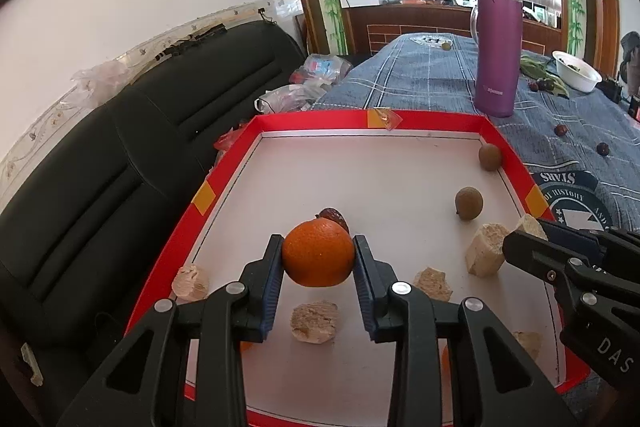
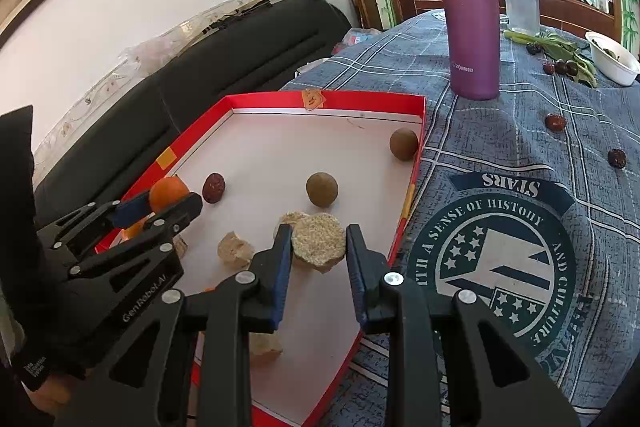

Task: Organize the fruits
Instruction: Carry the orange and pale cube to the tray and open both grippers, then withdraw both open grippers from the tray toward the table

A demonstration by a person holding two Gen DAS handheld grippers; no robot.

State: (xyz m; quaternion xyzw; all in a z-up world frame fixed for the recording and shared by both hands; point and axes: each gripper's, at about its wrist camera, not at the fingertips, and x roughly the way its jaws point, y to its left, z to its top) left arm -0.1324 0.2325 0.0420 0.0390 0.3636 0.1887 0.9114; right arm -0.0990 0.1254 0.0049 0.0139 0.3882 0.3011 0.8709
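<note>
Clamped between the left gripper's blue pads, an orange hangs just above the white floor of the red tray, with a dark date right behind it. Ahead and to its right lie two kiwis. Beige crumbly chunks lie below and beside the gripper. Over the tray's right side, the right gripper is partly open around one round chunk; contact is unclear. Beyond the tray a purple bottle stands on the table.
</note>
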